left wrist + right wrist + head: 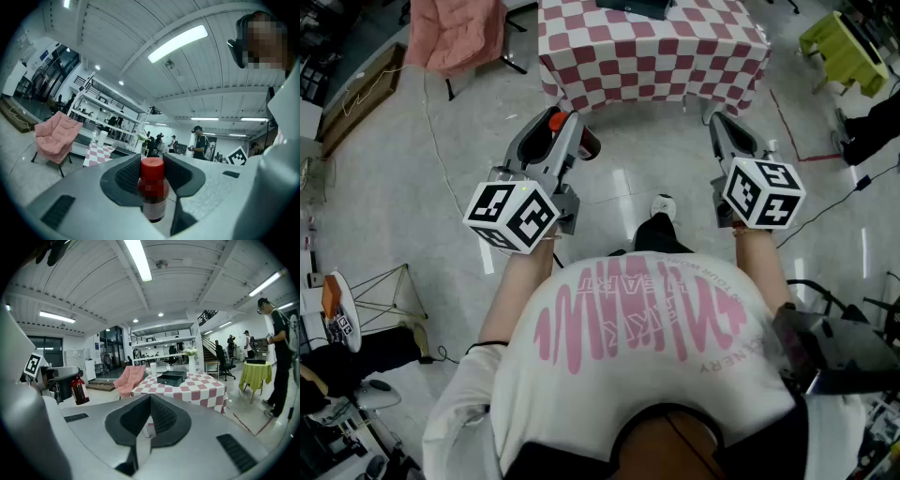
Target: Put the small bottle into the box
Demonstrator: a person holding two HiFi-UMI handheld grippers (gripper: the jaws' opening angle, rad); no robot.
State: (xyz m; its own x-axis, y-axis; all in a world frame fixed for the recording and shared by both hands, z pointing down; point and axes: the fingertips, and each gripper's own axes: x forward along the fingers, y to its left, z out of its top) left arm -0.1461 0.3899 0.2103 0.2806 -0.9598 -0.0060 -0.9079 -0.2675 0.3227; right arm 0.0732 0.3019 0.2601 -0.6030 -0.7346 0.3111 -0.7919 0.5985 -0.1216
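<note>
A small dark red bottle (152, 190) with a red cap stands upright between the pads of my left gripper (152, 174), which is shut on it. In the head view the left gripper (567, 127) holds the bottle (586, 142) above the floor, short of the checkered table (656, 52). The black box (172, 378) lies on that table; only its edge shows in the head view (633, 7). My right gripper (149, 404) is shut with nothing in it, level with the left one (719, 122). The right gripper view also catches the bottle (79, 390) at its left.
A pink armchair (455, 33) stands left of the table and a yellow-green table (844, 47) to the right. A white vase (192, 364) and a cup sit on the checkered cloth. A person (281, 348) stands at the far right. Cables lie on the floor.
</note>
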